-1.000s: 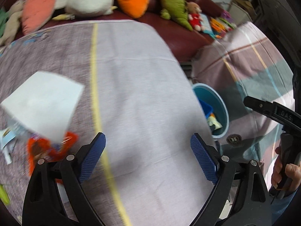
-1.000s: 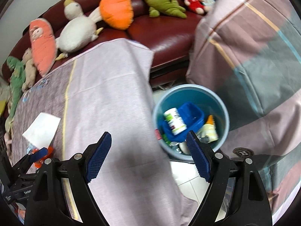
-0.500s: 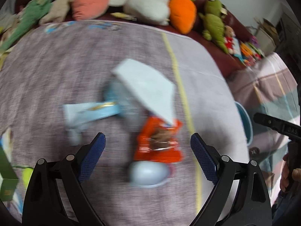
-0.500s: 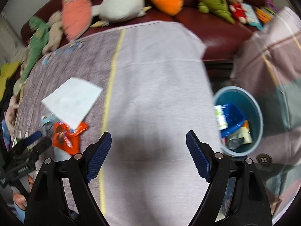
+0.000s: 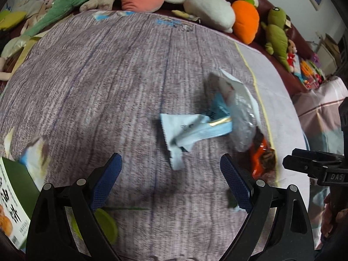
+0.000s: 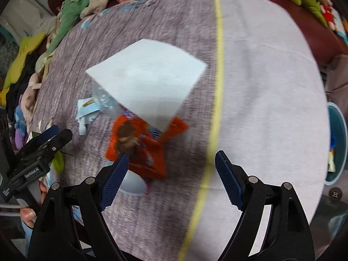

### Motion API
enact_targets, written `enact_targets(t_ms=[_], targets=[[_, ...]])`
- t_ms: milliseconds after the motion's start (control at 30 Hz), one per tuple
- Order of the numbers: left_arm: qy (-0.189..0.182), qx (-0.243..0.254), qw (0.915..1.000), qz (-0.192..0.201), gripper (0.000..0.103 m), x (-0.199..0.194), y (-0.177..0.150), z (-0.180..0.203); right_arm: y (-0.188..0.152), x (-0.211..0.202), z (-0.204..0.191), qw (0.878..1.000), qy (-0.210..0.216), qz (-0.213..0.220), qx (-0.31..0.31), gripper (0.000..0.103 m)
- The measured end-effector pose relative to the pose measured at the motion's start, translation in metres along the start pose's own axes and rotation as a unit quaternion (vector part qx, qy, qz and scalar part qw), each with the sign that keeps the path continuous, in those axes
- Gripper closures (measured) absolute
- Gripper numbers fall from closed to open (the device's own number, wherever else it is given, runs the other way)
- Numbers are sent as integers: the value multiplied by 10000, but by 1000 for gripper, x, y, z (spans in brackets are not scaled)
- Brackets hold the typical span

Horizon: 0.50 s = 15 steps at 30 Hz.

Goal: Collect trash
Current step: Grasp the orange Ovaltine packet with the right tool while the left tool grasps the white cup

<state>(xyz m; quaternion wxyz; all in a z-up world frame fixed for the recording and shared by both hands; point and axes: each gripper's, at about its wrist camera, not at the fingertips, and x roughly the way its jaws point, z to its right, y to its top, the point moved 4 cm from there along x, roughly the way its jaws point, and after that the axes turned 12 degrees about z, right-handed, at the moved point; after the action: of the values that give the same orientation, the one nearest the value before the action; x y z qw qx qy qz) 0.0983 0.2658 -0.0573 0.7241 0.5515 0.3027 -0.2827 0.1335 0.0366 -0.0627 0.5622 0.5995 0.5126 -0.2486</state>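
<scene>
Behind everything runs a dark red sofa (image 5: 298, 34) lined with plush toys, among them an orange carrot (image 5: 245, 21) and a green crocodile (image 5: 276, 37). Before it we see the table (image 6: 261, 87), spread with a cloth that is grey-purple on one side and pale lilac on the other, with a yellow stripe (image 6: 218, 69) between the two.

Our trash lies heaped on the grey-purple side, just beside the stripe. A white paper sheet (image 6: 148, 78) sits on top, partly covering an orange snack wrapper (image 6: 141, 145) and a clear plastic bag (image 6: 104, 100). A light blue wrapper (image 5: 191, 132) sticks out from the heap on the side away from the stripe. Something pale and rounded (image 6: 132, 184) shows at the near edge of the orange wrapper; we cannot tell what it is through the blur.

Our left gripper (image 5: 170, 180) stands wide open above bare cloth, with the light blue wrapper just ahead of it and nothing between its pads. Our right gripper (image 6: 170, 177) is open wide too; its left pad overlaps the near corner of the orange wrapper in the picture, but we cannot tell whether it touches.

At the table's far right edge, a blue bin (image 6: 338, 143) stands on the floor, well apart from the heap.
</scene>
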Motion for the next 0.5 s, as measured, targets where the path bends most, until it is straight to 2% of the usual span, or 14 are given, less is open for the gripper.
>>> enact_targets(t_ms=[300, 400, 433, 467, 500], targets=[[-41, 134, 9998, -148, 11, 10, 0, -4, -2, 39, -15, 9990, 275, -335, 143, 25], [-45, 169, 9997, -173, 11, 13, 0, -4, -2, 44, -11, 9986, 354, -313, 233, 25], [-48, 176, 9997, -181, 11, 14, 0, -4, -2, 44, -11, 9986, 371, -291, 229, 29], [-47, 179, 9996, -193, 11, 15, 0, -4, -2, 44, -10, 9986, 410, -260, 220, 46], [-50, 176, 9996, -199, 11, 16, 0, -3, -2, 45, -9, 9984, 441, -276, 210, 55]])
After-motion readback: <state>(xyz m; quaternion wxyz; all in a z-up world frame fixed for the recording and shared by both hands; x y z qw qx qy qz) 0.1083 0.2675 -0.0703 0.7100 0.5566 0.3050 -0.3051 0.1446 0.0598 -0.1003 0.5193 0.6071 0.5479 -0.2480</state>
